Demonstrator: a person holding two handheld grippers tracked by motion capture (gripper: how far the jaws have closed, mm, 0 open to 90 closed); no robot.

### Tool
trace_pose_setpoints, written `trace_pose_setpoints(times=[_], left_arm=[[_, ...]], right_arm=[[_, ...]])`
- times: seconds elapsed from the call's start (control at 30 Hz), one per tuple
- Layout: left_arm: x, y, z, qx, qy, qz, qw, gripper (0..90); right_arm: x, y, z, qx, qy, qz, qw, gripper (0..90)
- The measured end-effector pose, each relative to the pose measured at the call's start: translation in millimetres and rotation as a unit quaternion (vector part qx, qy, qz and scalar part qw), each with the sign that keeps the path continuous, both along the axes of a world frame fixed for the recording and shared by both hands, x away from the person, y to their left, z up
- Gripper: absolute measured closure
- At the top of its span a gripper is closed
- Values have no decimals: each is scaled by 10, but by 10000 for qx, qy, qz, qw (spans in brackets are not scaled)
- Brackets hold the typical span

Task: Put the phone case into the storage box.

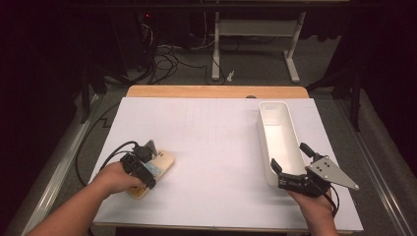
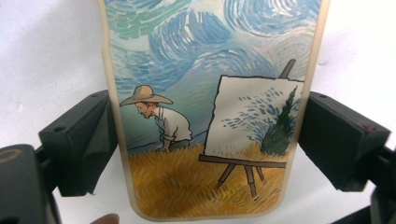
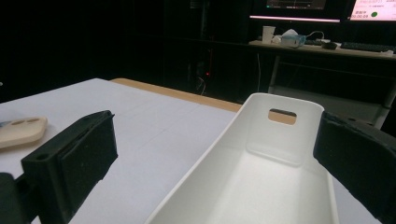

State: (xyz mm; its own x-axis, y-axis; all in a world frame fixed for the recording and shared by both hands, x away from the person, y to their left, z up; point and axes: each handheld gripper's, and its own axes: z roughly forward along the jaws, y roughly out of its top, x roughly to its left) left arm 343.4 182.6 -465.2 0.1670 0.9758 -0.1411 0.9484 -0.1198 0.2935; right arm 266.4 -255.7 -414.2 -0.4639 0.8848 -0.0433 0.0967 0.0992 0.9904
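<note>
Between left gripper (image 2: 205, 140) jaws, glossy painted phone case (image 2: 210, 107), rounded corners

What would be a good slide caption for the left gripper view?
Black tongs straddle a cream-edged phone case printed with a painter at his easel, lying flat on the white table.

Left claw (image 1: 147, 164) over phone case (image 1: 156, 169), white bin (image 1: 278, 140)

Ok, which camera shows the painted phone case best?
The left gripper view: the phone case lies close up, painted side clear. The high view shows it small, partly under the left hand-held gripper. The right gripper view catches just one end.
</note>
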Motion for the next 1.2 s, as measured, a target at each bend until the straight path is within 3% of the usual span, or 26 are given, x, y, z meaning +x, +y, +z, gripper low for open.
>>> trace_pose_setpoints(times=[0.33,0.53,0.87,0.93,1.2], left_arm=[[-19,12,92,-399,-199,-23,9990,115],[-32,-6,110,-530,-390,-44,9978,115],[-70,-41,191,-1020,-827,-22,9913,115],[-65,-32,196,-1033,-873,-44,9908,115],[-49,-17,206,-1254,-1189,22,9850,115]], right_arm=[[0,7,-2,9,10,-1,10000,3],[-2,8,-3,4,14,1,10000,3],[9,12,-5,-25,12,22,10000,3],[19,15,-7,-39,11,27,10000,3],[14,30,-12,-68,25,30,10000,3]])
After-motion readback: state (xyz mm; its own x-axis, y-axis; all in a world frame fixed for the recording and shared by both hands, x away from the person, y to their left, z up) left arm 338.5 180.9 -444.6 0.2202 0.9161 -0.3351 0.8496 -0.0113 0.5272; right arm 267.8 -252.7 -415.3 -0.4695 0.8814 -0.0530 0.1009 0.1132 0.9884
